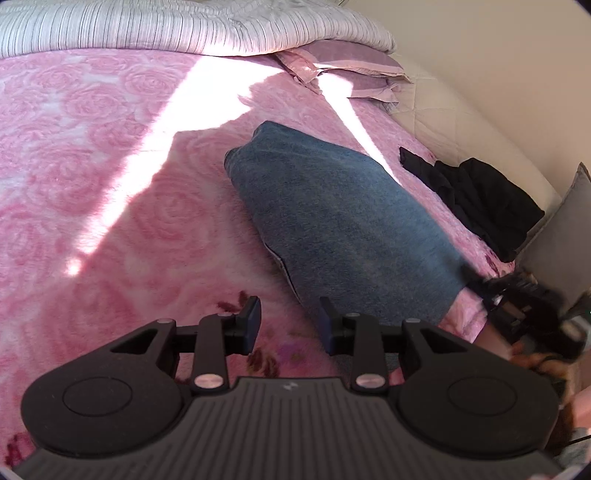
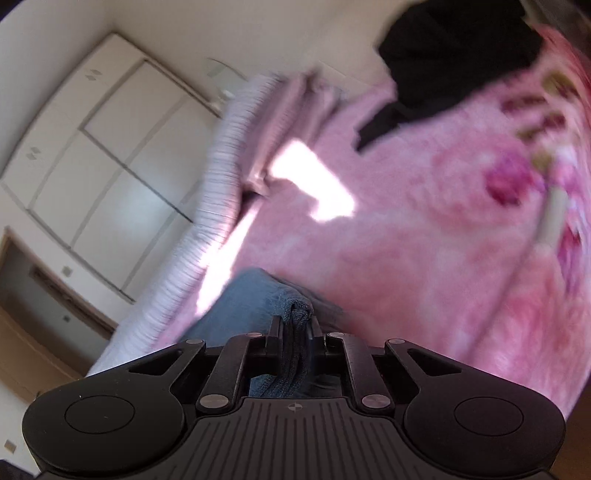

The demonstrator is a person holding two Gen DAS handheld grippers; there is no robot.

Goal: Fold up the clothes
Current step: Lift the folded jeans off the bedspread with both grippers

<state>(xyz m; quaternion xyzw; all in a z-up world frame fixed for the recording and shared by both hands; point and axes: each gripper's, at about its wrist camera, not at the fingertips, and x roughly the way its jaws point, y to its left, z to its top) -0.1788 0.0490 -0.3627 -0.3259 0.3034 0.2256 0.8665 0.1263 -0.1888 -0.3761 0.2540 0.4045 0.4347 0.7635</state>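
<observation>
Folded blue denim garment (image 1: 340, 229) lying on the pink rose-patterned blanket (image 1: 92, 184), its long axis running diagonally from the far centre toward the near right edge of the bed, rounded fold end pointing away. Right gripper (image 2: 293, 330), fingers closed on a bunched denim edge; this view is motion-blurred. Left gripper (image 1: 290, 325), fingers apart and holding nothing, poised above the blanket just beside the garment's near end. Black clothing (image 1: 476, 199) heaped to the right of the denim, apart from it. Striped quilt (image 1: 166, 29) and mauve pillow (image 1: 351, 70) at the far side. White cabinet doors (image 2: 103, 155) beyond the bed.
</observation>
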